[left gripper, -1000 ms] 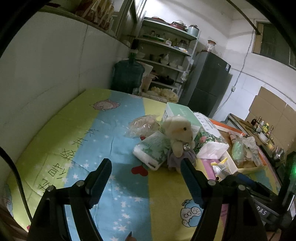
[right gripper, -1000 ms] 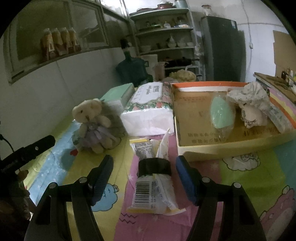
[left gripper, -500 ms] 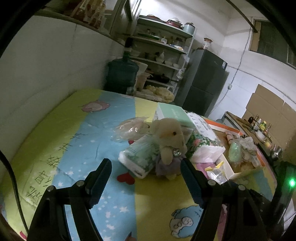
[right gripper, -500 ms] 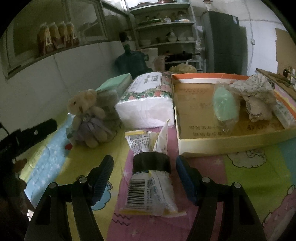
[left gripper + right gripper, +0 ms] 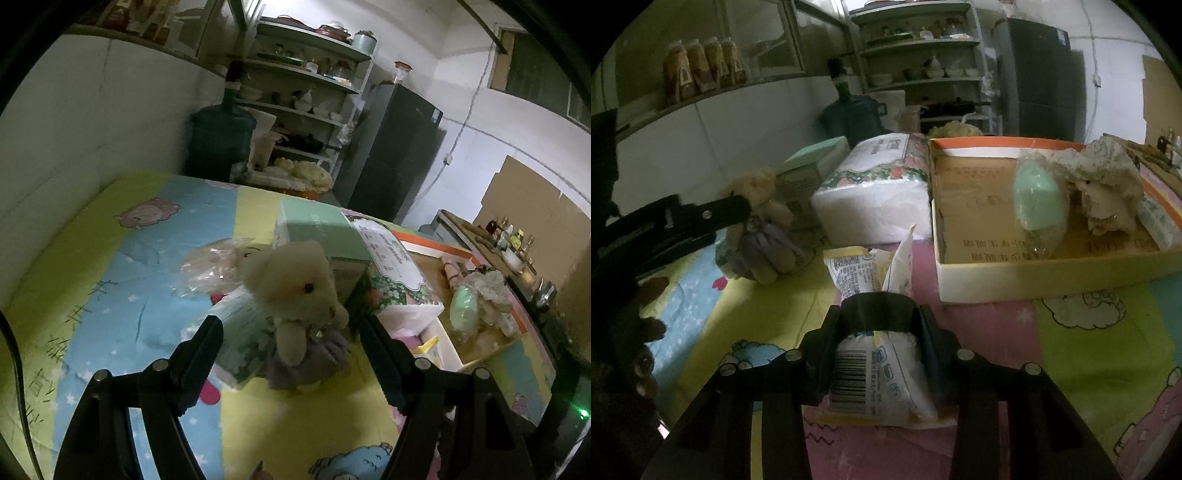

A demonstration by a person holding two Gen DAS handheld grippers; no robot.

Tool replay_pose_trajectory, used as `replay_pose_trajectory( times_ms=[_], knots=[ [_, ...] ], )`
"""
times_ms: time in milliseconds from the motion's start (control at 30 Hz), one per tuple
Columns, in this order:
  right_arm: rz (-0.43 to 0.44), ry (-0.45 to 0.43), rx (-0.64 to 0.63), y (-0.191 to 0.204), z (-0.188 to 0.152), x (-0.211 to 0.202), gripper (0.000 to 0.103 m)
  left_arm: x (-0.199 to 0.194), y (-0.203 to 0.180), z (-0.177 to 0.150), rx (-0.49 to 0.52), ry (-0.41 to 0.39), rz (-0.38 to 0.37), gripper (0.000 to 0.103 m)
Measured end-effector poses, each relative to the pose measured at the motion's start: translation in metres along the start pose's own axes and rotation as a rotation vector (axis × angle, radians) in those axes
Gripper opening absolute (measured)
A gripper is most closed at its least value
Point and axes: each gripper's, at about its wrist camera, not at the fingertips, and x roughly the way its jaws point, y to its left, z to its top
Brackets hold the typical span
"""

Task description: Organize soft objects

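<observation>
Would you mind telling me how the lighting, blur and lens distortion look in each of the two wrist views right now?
Left wrist view: dim, heavy fisheye bending of the shelves and black corners; the cream plush bear in a purple dress looks soft, while the left tongs stay fairly crisp. Right wrist view: equally dim and curved; the white barcoded snack packet is readable, but the bear is dark and indistinct.

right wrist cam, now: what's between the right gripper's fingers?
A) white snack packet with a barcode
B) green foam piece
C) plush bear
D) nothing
A: the right gripper has its jaws closed in against the sides of the white snack packet, barcode facing up; the plush bear sits off to the left by the left gripper.
</observation>
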Motion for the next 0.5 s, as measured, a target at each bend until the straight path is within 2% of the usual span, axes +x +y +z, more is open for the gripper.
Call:
replay_pose_trajectory(
  times_ms=[100,233,433,500],
  knots=[
    [0.005,-0.002,0.001,-0.001,0.0,0.0,0.041,0.011,-0.005,0.001,0.006,0.017,0.009,0.076],
    [0.02,-0.009,0.006,-0.003,-0.001,0.0,0.04,0.019,-0.005,0.0,0.005,0.025,0.022,0.067],
    [0.038,-0.014,0.012,-0.007,-0.002,0.0,0.04,0.025,-0.002,0.0,-0.01,0.033,-0.008,0.035],
    [0.043,-0.014,0.014,-0.007,-0.002,-0.001,0.04,0.023,-0.003,0.0,-0.013,0.027,-0.017,0.035]
  ],
)
